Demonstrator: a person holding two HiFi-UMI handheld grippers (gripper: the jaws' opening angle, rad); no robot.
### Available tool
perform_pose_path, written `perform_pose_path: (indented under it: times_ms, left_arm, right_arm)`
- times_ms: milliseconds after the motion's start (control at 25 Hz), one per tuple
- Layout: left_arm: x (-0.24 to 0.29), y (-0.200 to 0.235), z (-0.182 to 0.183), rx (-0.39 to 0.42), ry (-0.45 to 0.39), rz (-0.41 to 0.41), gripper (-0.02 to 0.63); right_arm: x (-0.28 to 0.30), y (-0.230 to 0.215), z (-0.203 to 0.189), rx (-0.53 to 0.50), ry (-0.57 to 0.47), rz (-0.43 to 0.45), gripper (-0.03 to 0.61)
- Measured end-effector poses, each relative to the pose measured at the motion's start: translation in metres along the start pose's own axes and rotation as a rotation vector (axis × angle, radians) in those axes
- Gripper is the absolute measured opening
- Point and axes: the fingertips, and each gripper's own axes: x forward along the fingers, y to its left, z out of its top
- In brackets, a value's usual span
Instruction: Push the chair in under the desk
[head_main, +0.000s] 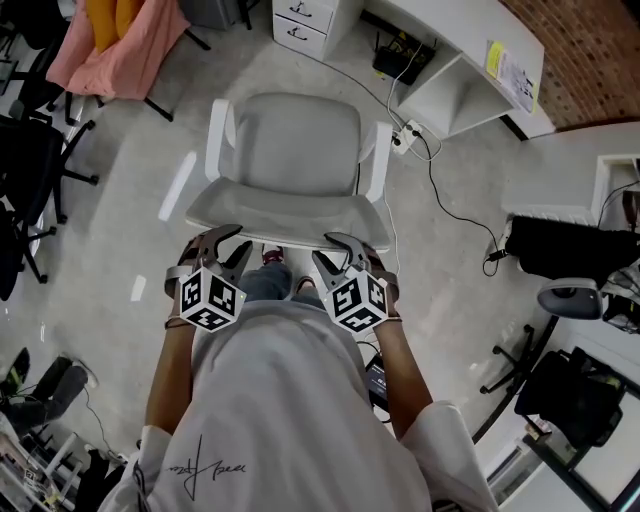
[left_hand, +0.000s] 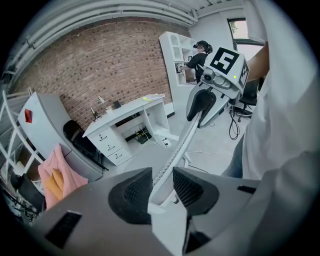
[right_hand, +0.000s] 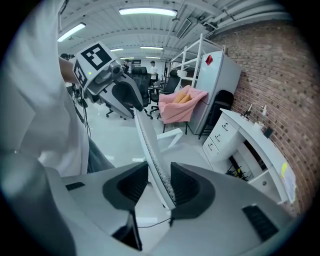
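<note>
The white office chair (head_main: 298, 150) stands out on the grey floor (head_main: 130, 210), not yet under the white desk (head_main: 470, 35). Its seat points towards the desk's open side and its backrest (head_main: 285, 222) is nearest the person. Both grippers sit on the backrest's top edge, the left gripper (head_main: 232, 245) near its left corner and the right gripper (head_main: 333, 252) near its right corner. This looks like a hold meant to drive the chair forward squarely rather than let it swivel. In the left gripper view the thin mesh backrest (left_hand: 175, 155) runs between the jaws, which stand apart and straddle it loosely. In the right gripper view the backrest (right_hand: 150, 145) likewise passes between parted jaws, lying against one pad with a gap at the other, so neither grip is clamped. For a push that should be enough, since the pads need only bear on the edge. The floor is smooth and pale, so castors should roll easily, but a power strip (head_main: 408, 135) and trailing cables (head_main: 450, 205) lie near the chair's right armrest and could snag. The desk backs onto a brick wall (head_main: 590, 50), with a drawer unit (head_main: 305, 20) beside its opening. A pink cloth (head_main: 120, 45) is draped over another chair at the room's far left.
</note>
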Motion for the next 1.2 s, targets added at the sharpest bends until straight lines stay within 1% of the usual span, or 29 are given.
perform_pose_path:
  times_ms: [160,400,600,1200]
  left_arm:
    - [0.003,0.016,-0.003,0.018,-0.015,0.006,0.126]
    - [0.014,0.041,0.001,0.052,-0.035,0.012,0.124]
    - [0.023,0.061,0.007,0.066,-0.046,-0.003,0.126]
    - [0.047,0.115,0.023,0.091,-0.06,-0.011,0.135]
  right_arm:
    - [0.01,-0.006,0.009,0.018,-0.004,-0.033,0.161]
    - [0.023,-0.024,0.02,0.043,0.011,-0.052,0.161]
    - [0.031,-0.039,0.029,0.058,0.017,-0.073,0.161]
    - [0.051,-0.08,0.051,0.114,0.031,-0.078,0.155]
